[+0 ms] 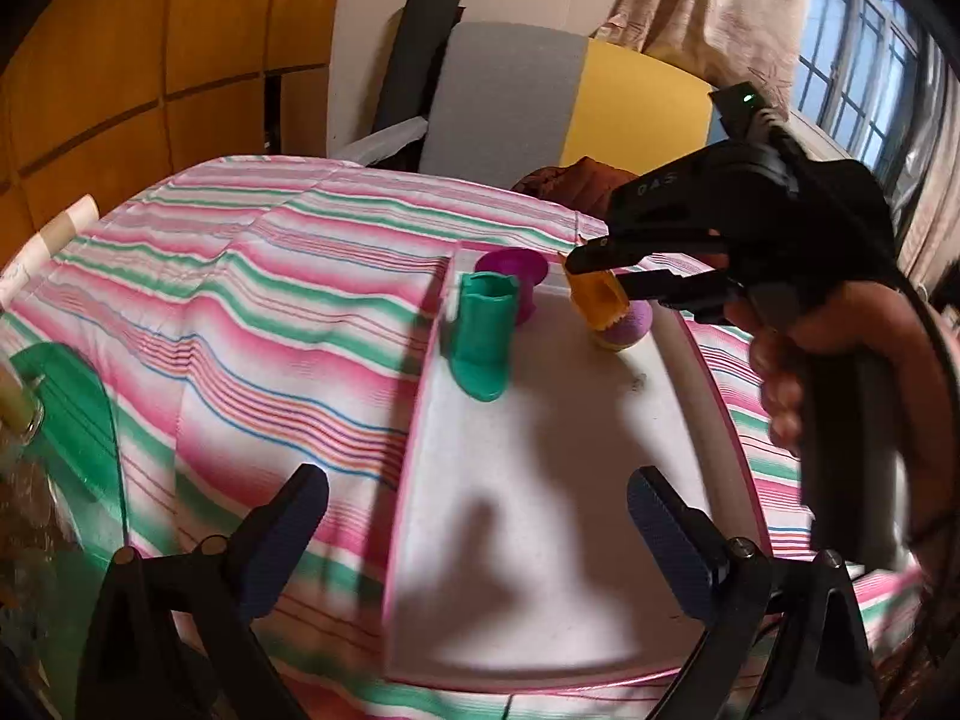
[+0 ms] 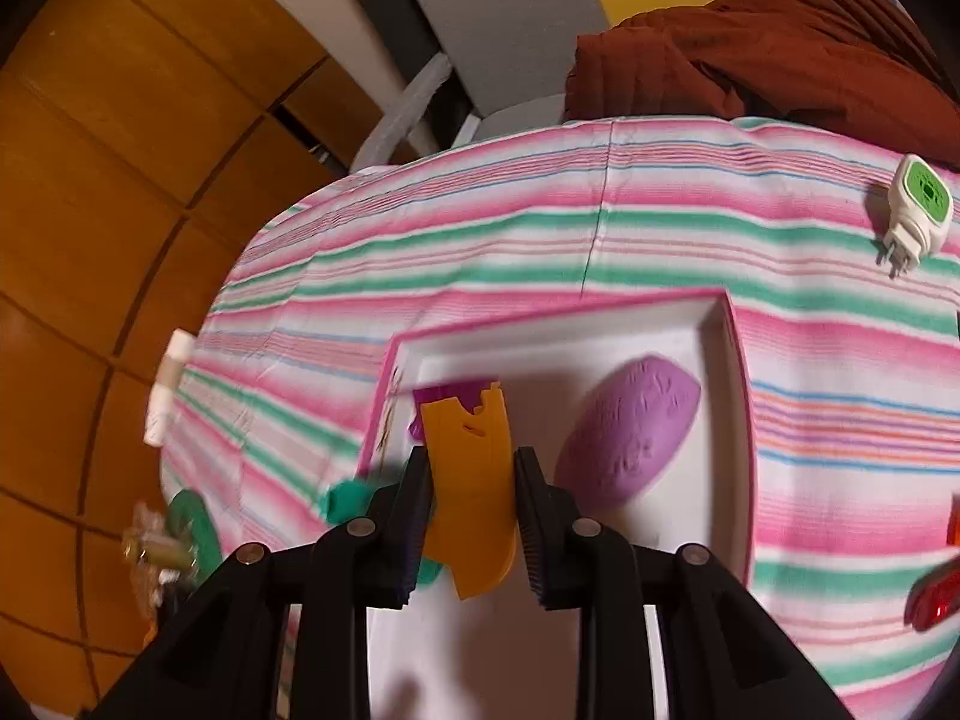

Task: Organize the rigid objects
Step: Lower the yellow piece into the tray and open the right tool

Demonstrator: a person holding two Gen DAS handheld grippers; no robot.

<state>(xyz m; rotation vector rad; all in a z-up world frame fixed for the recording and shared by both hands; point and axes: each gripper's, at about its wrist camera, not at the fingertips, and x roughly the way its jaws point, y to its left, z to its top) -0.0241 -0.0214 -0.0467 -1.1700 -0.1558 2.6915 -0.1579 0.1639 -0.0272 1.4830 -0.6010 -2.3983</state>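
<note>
A white tray with a pink rim (image 1: 414, 420) (image 2: 714, 324) lies on the striped cloth. In it stand a green boot-shaped piece (image 1: 483, 336) and a magenta cup (image 1: 513, 267), and a purple egg-shaped piece (image 2: 630, 429) (image 1: 630, 327) lies at the far right. My right gripper (image 2: 474, 510) (image 1: 600, 276) is shut on an orange boot-shaped piece (image 2: 474, 468) (image 1: 594, 300) and holds it over the tray's far end. My left gripper (image 1: 480, 516) stands open over the tray's near end with nothing between its fingers.
A white and green plug-in device (image 2: 915, 210) lies on the cloth beyond the tray. A red object (image 2: 936, 597) shows at the right edge. A green disc (image 1: 66, 414) and a small bottle (image 1: 18, 405) sit at the left. A brown cloth bundle (image 2: 750, 42) lies behind.
</note>
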